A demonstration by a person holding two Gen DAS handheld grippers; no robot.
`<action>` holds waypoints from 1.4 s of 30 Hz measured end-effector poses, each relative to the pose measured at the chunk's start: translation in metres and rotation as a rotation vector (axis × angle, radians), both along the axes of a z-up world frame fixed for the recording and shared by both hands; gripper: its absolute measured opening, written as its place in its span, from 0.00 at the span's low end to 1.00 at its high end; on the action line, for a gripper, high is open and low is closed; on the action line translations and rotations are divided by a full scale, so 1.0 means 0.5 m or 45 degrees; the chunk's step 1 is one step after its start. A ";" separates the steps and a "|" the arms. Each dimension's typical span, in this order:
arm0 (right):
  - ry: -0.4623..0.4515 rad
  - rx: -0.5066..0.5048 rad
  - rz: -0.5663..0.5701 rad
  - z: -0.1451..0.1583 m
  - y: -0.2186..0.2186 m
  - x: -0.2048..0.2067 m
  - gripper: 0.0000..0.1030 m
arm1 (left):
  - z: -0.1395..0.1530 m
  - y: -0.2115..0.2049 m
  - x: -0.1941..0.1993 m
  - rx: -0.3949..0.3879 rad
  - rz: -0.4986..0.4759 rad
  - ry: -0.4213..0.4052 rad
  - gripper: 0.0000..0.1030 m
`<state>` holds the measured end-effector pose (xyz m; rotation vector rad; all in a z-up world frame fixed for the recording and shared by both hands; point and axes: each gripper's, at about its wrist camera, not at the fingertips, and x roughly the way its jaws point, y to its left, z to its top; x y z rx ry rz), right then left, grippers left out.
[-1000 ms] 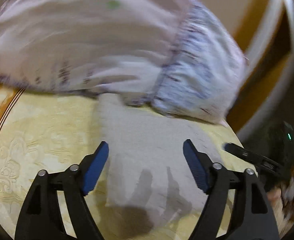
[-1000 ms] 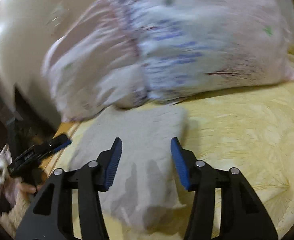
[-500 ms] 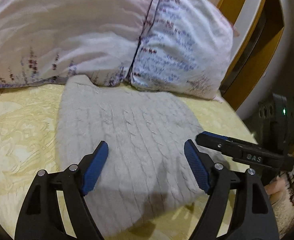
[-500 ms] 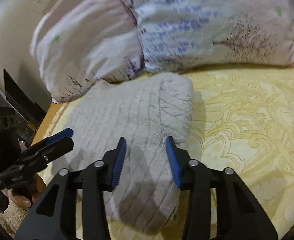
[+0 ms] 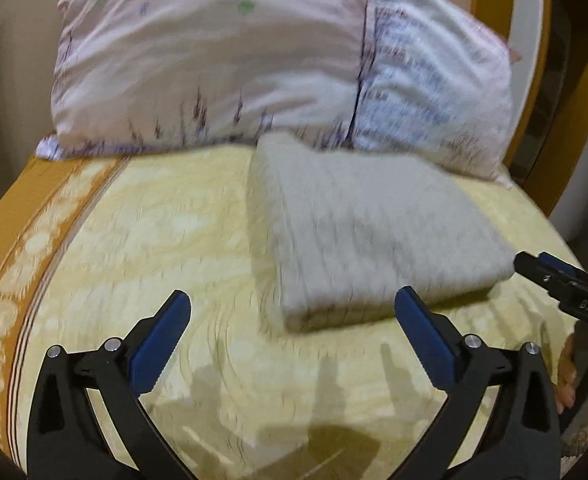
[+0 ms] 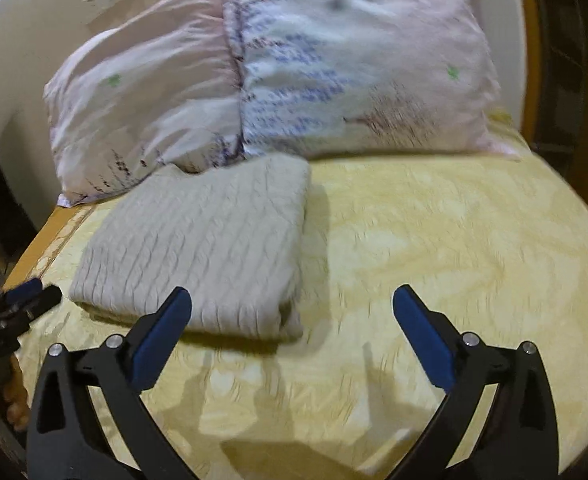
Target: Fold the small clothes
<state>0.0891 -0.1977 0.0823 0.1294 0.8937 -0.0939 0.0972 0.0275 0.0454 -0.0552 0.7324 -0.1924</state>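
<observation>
A grey cable-knit sweater [image 5: 370, 232] lies folded into a thick rectangle on the yellow bedspread [image 5: 154, 240], its far edge against the pillows. It also shows in the right wrist view [image 6: 202, 240]. My left gripper [image 5: 292, 316] is open and empty, held back from the sweater's near edge. My right gripper [image 6: 292, 314] is open and empty, its left finger just in front of the sweater's near right corner. The other gripper's tip shows at the right edge of the left wrist view [image 5: 562, 280] and at the left edge of the right wrist view [image 6: 18, 300].
Two patterned pink and white pillows [image 5: 254, 60] lean against the head of the bed, also in the right wrist view [image 6: 294, 68]. An orange border [image 5: 22, 208] runs along the bed's left side. A wooden frame [image 5: 534, 60] stands at the right.
Both grippers have pulled back off the sweater toward me and now hover over bare bedspread. The right gripper's jaws have opened wider. The sweater lies folded and still.
</observation>
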 end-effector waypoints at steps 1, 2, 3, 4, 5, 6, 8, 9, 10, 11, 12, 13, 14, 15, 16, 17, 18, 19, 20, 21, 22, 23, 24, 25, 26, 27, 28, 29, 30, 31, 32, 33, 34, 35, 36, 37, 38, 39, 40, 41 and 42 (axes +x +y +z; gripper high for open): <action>0.028 0.009 -0.004 -0.007 0.002 -0.001 0.98 | -0.008 -0.006 0.003 0.019 0.011 0.037 0.99; 0.060 0.017 -0.010 -0.016 0.006 -0.002 0.98 | -0.014 -0.011 0.004 0.034 0.017 0.059 0.99; 0.077 0.022 -0.009 -0.023 0.010 -0.004 0.98 | -0.020 -0.016 0.005 0.050 0.023 0.077 0.99; 0.091 0.020 -0.004 -0.029 0.015 -0.007 0.98 | -0.027 -0.022 0.006 0.072 0.029 0.097 0.99; 0.108 0.004 0.002 -0.036 0.024 -0.008 0.98 | -0.032 -0.026 0.005 0.086 0.031 0.111 0.99; 0.122 -0.019 0.007 -0.041 0.034 -0.010 0.98 | -0.036 -0.030 0.006 0.098 0.033 0.123 0.99; 0.139 -0.063 0.023 -0.050 0.051 -0.012 0.98 | -0.045 -0.038 0.005 0.107 0.026 0.147 0.99; 0.151 -0.083 0.032 -0.054 0.060 -0.012 0.98 | -0.047 -0.040 0.004 0.106 0.020 0.155 0.99; 0.160 -0.093 0.038 -0.057 0.065 -0.011 0.98 | -0.050 -0.043 0.005 0.111 0.017 0.163 0.99; 0.169 -0.105 0.041 -0.060 0.071 -0.009 0.98 | -0.052 -0.045 0.006 0.120 0.018 0.167 0.99; 0.177 -0.114 0.042 -0.062 0.074 -0.008 0.98 | -0.054 -0.048 0.006 0.131 0.019 0.172 0.99; 0.183 -0.120 0.046 -0.063 0.076 -0.007 0.98 | -0.056 -0.051 0.006 0.145 0.019 0.177 0.99; 0.190 -0.124 0.049 -0.065 0.079 -0.006 0.98 | -0.059 -0.054 0.006 0.151 0.019 0.183 0.99; 0.196 -0.127 0.048 -0.067 0.080 -0.005 0.98 | -0.060 -0.056 0.005 0.154 0.017 0.188 0.99; 0.202 -0.130 0.048 -0.068 0.080 -0.004 0.98 | -0.063 -0.057 0.006 0.156 0.015 0.196 0.99; 0.211 -0.133 0.049 -0.071 0.081 -0.002 0.98 | -0.066 -0.057 0.007 0.159 0.015 0.203 0.99; 0.219 -0.133 0.051 -0.073 0.082 -0.001 0.98 | -0.069 -0.059 0.008 0.167 0.017 0.212 0.99; 0.227 -0.134 0.054 -0.075 0.083 0.001 0.98 | -0.070 -0.060 0.009 0.173 0.018 0.218 0.99; 0.238 -0.140 0.056 -0.079 0.085 0.002 0.98 | -0.073 -0.062 0.010 0.183 0.020 0.222 0.99; 0.248 -0.146 0.059 -0.082 0.087 0.003 0.98 | -0.074 -0.063 0.009 0.194 0.023 0.219 0.99; 0.252 -0.165 0.062 -0.085 0.090 0.002 0.98 | -0.074 -0.063 0.011 0.197 0.022 0.220 0.99; 0.255 -0.180 0.065 -0.086 0.093 0.002 0.98 | -0.075 -0.063 0.010 0.201 0.024 0.219 0.99; 0.257 -0.190 0.068 -0.088 0.094 0.002 0.98 | -0.075 -0.063 0.009 0.202 0.025 0.218 0.99; 0.258 -0.198 0.069 -0.089 0.096 0.002 0.98 | -0.075 -0.063 0.010 0.201 0.025 0.217 0.99; 0.258 -0.196 0.068 -0.089 0.095 0.001 0.98 | -0.075 -0.062 0.011 0.201 0.025 0.216 0.99; 0.258 -0.196 0.067 -0.088 0.096 0.000 0.98 | -0.075 -0.062 0.010 0.201 0.027 0.215 0.99; 0.258 -0.198 0.065 -0.089 0.097 0.000 0.98 | -0.075 -0.063 0.011 0.201 0.027 0.214 0.99; 0.258 -0.201 0.062 -0.089 0.098 0.000 0.98 | -0.076 -0.062 0.012 0.201 0.026 0.214 0.99; 0.258 -0.204 0.060 -0.089 0.097 0.000 0.98 | -0.076 -0.063 0.012 0.201 0.026 0.213 0.99; 0.257 -0.204 0.058 -0.089 0.097 -0.001 0.98 | -0.076 -0.063 0.012 0.201 0.024 0.214 0.99; 0.257 -0.203 0.058 -0.090 0.095 0.000 0.98 | -0.076 -0.062 0.012 0.201 0.023 0.214 0.99; 0.257 -0.202 0.059 -0.090 0.094 0.001 0.98 | -0.076 -0.062 0.012 0.201 0.022 0.214 0.99; 0.257 -0.202 0.059 -0.090 0.092 0.002 0.98 | -0.076 -0.062 0.012 0.201 0.023 0.214 0.99; 0.257 -0.202 0.059 -0.090 0.092 0.002 0.98 | -0.076 -0.063 0.013 0.202 0.022 0.214 0.99; 0.257 -0.202 0.059 -0.090 0.092 0.002 0.98 | -0.076 -0.063 0.013 0.202 0.021 0.213 0.99; 0.257 -0.202 0.059 -0.090 0.093 0.001 0.98 | -0.076 -0.063 0.013 0.202 0.022 0.213 0.99; 0.257 -0.202 0.060 -0.090 0.093 0.001 0.98 | -0.076 -0.063 0.013 0.202 0.022 0.213 0.99; 0.257 -0.202 0.060 -0.090 0.093 0.001 0.98 | -0.076 -0.063 0.013 0.202 0.022 0.213 0.99; 0.257 -0.202 0.060 -0.090 0.093 0.001 0.98 | -0.076 -0.063 0.013 0.202 0.022 0.213 0.99; 0.257 -0.202 0.061 -0.090 0.093 0.001 0.98 | -0.076 -0.063 0.012 0.202 0.022 0.213 0.99; 0.257 -0.202 0.061 -0.090 0.093 0.001 0.98 | -0.076 -0.063 0.012 0.202 0.023 0.213 0.99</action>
